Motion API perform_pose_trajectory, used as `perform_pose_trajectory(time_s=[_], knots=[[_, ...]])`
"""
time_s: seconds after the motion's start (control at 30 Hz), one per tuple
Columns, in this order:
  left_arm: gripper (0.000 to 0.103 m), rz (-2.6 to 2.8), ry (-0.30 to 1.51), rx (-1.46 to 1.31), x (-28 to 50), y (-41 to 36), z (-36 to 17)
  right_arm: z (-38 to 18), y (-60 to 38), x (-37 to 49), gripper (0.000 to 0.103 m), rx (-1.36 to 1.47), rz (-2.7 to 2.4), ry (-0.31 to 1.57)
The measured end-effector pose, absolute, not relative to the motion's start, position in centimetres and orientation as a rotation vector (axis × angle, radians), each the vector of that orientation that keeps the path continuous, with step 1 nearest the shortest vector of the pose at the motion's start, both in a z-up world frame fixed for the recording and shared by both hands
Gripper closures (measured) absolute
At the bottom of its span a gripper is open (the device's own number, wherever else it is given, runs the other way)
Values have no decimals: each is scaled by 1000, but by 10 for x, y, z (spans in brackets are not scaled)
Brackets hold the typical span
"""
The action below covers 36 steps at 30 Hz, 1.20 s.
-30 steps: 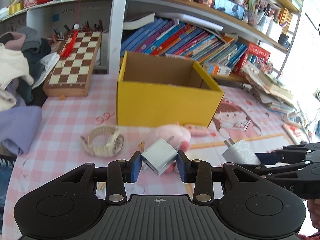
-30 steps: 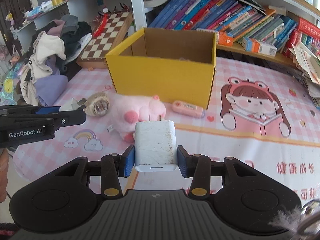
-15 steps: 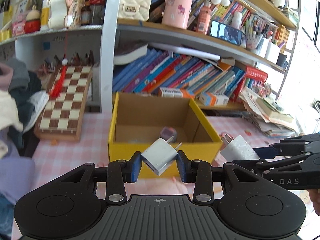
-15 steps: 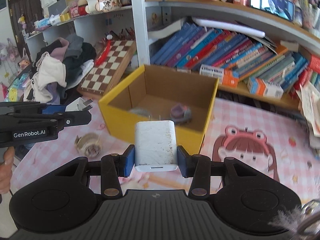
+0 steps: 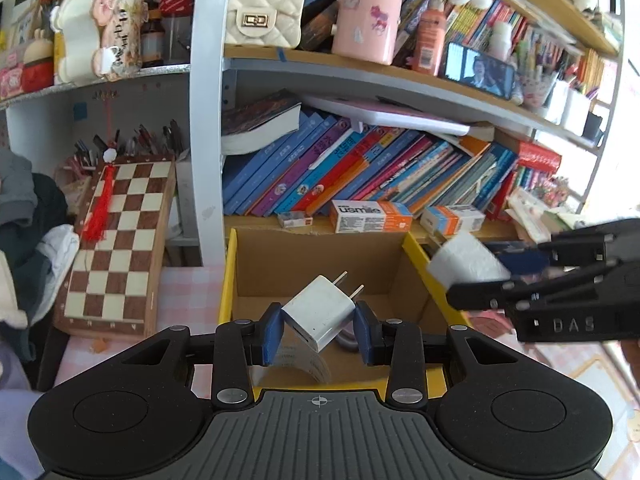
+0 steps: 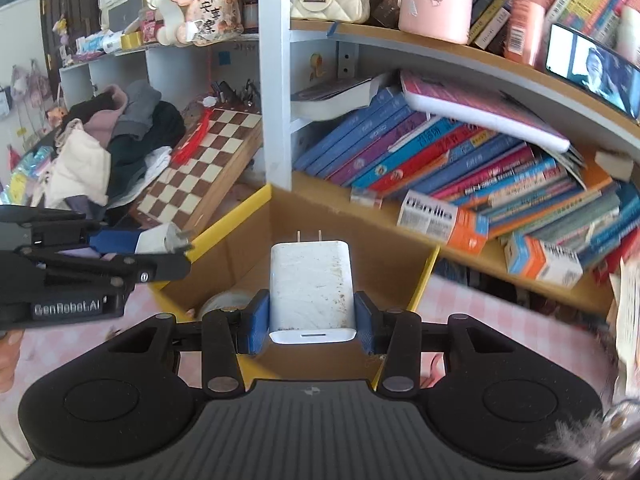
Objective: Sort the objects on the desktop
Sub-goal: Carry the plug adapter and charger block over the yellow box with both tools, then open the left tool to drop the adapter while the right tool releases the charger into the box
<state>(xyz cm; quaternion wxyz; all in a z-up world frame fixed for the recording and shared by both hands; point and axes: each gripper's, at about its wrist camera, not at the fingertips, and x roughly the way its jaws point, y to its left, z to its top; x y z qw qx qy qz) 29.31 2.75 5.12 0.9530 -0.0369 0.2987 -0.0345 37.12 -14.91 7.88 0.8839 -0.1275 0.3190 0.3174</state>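
— While both grippers hover over the yellow box (image 5: 230, 280), what do they hold?
— Left gripper (image 5: 316, 330) clamps a small charger (image 5: 319, 313), tilted; right gripper (image 6: 311, 322) clamps a larger charger (image 6: 311, 286), prongs forward.
— Any writing?
— "GenRobot.AI", "DAS", and "usmile" on the orange carton (image 5: 370, 216).

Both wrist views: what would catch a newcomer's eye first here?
The two white wall chargers, one clamped in each gripper: the left gripper holds a small charger tilted, prongs up, and the right gripper holds a taller, scuffed charger. Both hang over the open yellow cardboard box, against a crowded bookshelf of slanting books, with a wooden chessboard at left.
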Motion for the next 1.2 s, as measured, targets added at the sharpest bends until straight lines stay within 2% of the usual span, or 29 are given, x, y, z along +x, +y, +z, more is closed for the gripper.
perform_pose_trajectory(time_s=[0.13, 0.43, 0.9, 1.2], knots=[[67, -69, 639, -28, 317, 20, 39, 72, -137, 405, 62, -264, 635, 678], [67, -65, 740, -23, 356, 13, 0, 27, -99, 461, 62, -302, 666, 834], [67, -85, 852, 23, 375, 6, -41, -38, -49, 499, 61, -413, 698, 994], [67, -79, 897, -15, 384, 17, -55, -54, -25, 501, 62, -480, 734, 993]])
